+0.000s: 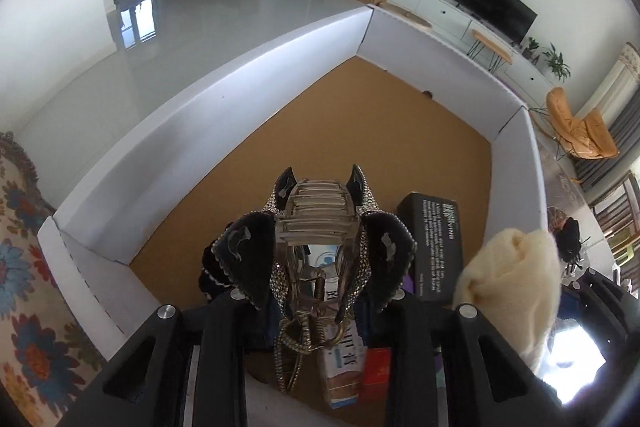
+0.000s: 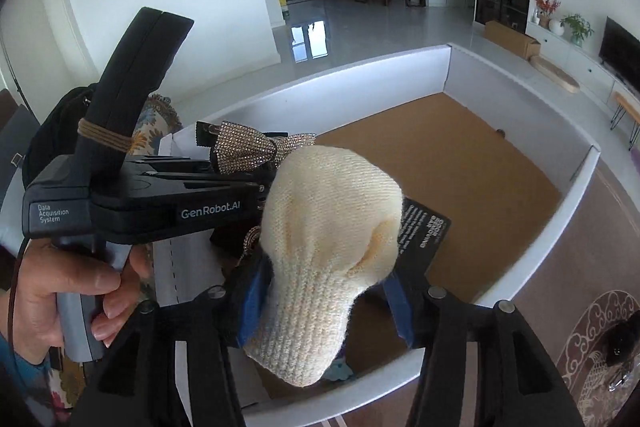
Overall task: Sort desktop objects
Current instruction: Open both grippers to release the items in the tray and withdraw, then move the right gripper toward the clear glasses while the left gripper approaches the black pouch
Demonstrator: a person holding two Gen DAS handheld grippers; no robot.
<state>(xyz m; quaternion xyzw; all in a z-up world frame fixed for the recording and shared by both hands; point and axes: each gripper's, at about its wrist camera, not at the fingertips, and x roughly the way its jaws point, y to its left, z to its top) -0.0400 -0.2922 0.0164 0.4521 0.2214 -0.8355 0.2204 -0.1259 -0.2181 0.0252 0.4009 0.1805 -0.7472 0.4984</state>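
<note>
- The hair clip [image 1: 316, 227], a rhinestone claw clip with a black bow, hangs over the near end of the white-walled box [image 1: 224, 95]. The left gripper [image 1: 320, 255] has its jaws pressed together on it, so it is pinched and off the floor of the box.
- The cream sock [image 2: 332, 247] is also in the air over the near part of the box, between the blue-padded fingers of the right gripper [image 2: 324, 303]. The jaws stand partly spread; the left pad touches the knit, the right one seems just clear of it, so I cannot tell whether the sock is still truly gripped.
- My reading of progress: both things are carried over the box but neither lies in it yet. Setting them down is what is left, and I judge the sock is nearer to release than the clip.
- Inside the box, on the cork-brown floor [image 1: 360, 115], a black carton [image 1: 436, 247] with white print lies near the right wall.
- Under the clip, at the near edge, a white and blue packet [image 1: 340, 359] and a small red box [image 1: 378, 371] show, touching or almost touching; most of each is hidden.
- A small dark speck [image 2: 500, 133] sits by the far wall; too small to name.
- The rest of the floor holds nothing I can see.
- Outside the box, a person's hand [image 2: 68, 291] grips the handle of the left tool, and a flowered cloth [image 1: 28, 247] lies beside the left wall.
</note>
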